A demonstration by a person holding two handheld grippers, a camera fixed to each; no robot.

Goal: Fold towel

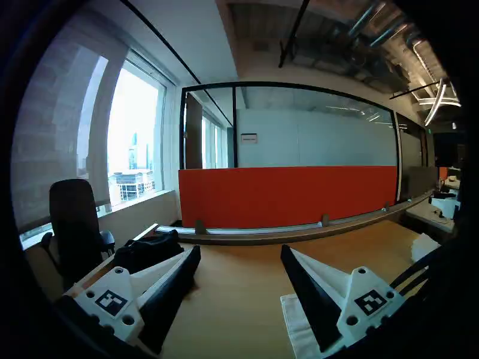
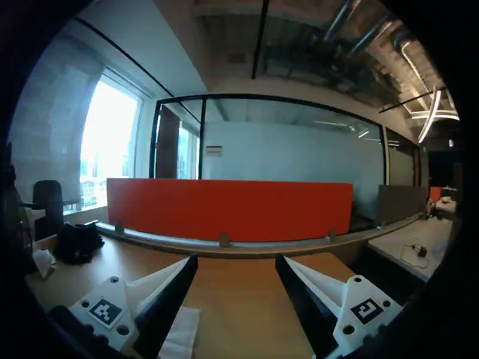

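Towel (image 1: 292, 326) sits flat on the wooden desk (image 1: 239, 299), low between the two grippers: beside the left gripper's (image 1: 239, 251) right-hand finger, and by the left-hand finger of the right gripper (image 2: 235, 260). Both tongs are spread wide, gripping nothing. It looks like light, limp cloth, so it'll sag; pinch a corner or the edge hem. The visible edge runs away along the fingers. Can't tell the long axis, most of it is cropped.

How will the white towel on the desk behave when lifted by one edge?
Probably floppy: the towel lies flat and thin on the wooden desk, so it should drape. Likely light; pushed, it may bunch or slide on the smooth top.
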